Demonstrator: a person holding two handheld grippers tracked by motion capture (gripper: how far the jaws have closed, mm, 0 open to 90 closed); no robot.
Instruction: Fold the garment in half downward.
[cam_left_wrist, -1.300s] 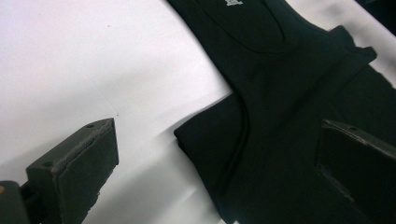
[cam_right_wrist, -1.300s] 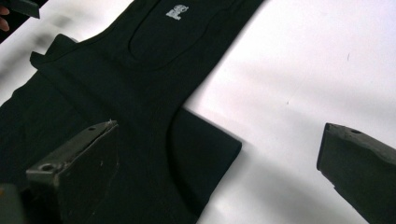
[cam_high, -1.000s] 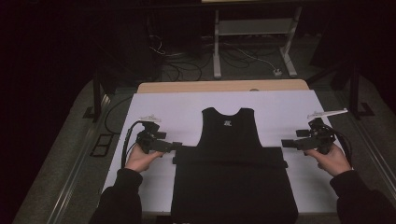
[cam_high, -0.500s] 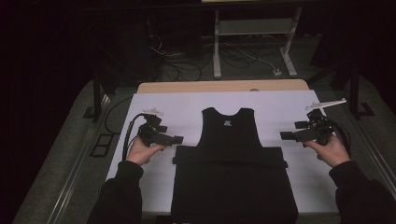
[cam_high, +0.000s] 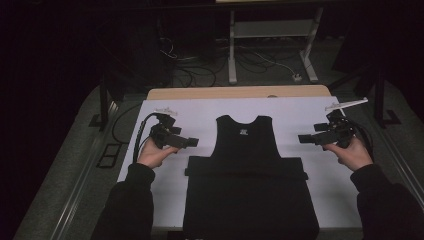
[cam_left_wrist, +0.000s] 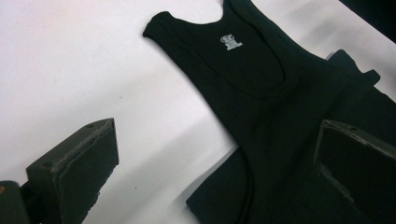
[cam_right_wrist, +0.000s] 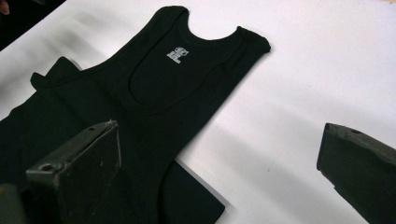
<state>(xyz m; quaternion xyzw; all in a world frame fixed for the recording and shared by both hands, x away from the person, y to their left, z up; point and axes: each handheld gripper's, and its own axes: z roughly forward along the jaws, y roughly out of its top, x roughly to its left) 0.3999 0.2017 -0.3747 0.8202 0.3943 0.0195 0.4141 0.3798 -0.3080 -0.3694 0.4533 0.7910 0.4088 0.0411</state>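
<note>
A black tank top (cam_high: 246, 142) lies flat on the white table (cam_high: 200, 112), neck toward the far side, a small white label (cam_left_wrist: 230, 42) inside its collar (cam_right_wrist: 178, 53). Its lower part rests on a wider black folded cloth (cam_high: 250, 200) near the front edge. My left gripper (cam_high: 194, 142) hovers left of the top, jaws open and pointing right at it, nothing between them. Right of the top, my right gripper (cam_high: 302, 139) points left, open and holding nothing. Each gripper view has the top's strap and armhole (cam_left_wrist: 247, 79) between two wide-apart jaws (cam_right_wrist: 212, 168).
The table's wooden far edge (cam_high: 240, 92) borders a dark floor with cables (cam_high: 200, 70) and a metal stand (cam_high: 270, 45). A cable (cam_high: 142, 130) trails from the left gripper. Bare white tabletop lies left and right of the garments.
Both hands have lifted and drawn outward, away from the wide cloth's corners. The grippers now hover higher and farther from the tank top.
</note>
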